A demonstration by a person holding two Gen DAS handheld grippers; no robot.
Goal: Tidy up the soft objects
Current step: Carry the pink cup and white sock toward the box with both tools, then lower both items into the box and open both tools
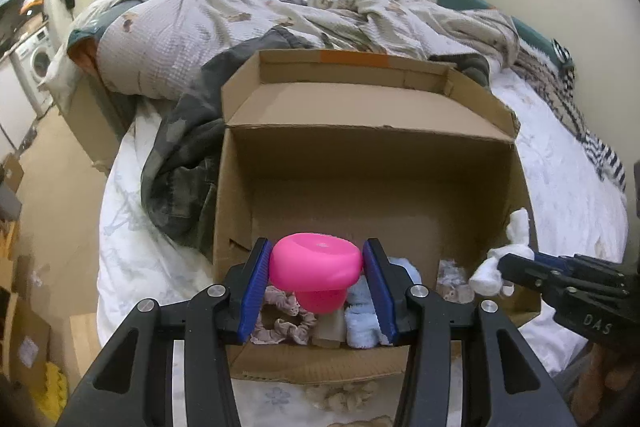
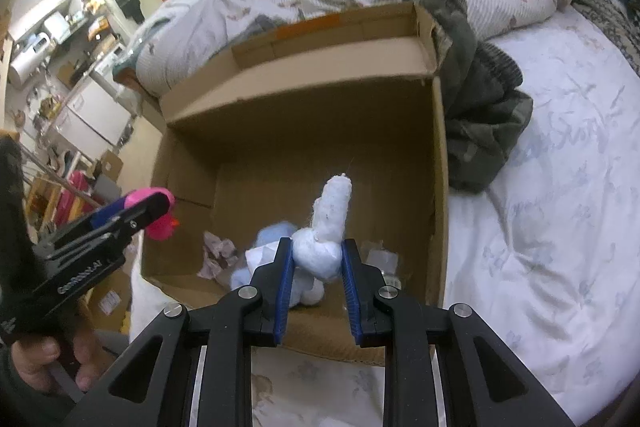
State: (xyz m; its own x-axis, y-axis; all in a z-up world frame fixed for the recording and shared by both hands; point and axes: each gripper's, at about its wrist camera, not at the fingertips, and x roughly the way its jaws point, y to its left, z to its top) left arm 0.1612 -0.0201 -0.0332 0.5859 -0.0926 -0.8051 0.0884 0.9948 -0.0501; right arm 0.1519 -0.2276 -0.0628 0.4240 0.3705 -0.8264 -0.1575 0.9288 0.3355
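Now we hold a pink squishy toy (image 1: 316, 263) clamped in our left gripper (image 1: 316, 283) above the cardboard box (image 1: 360, 147) on the bed (image 2: 560, 187), while our right gripper (image 2: 318, 279) pinches a white stuffed toy (image 2: 326, 231) over the box's blue plush (image 2: 276, 235) and scrunchie (image 1: 280, 323).

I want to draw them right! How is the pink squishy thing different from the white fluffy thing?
The pink toy is smooth, shiny and mushroom-shaped; the white toy is fuzzy, with a long part sticking up. The pink toy sits in the left gripper, while the white toy sits in the right gripper. Both are squeezed between blue pads and held over the cardboard box.
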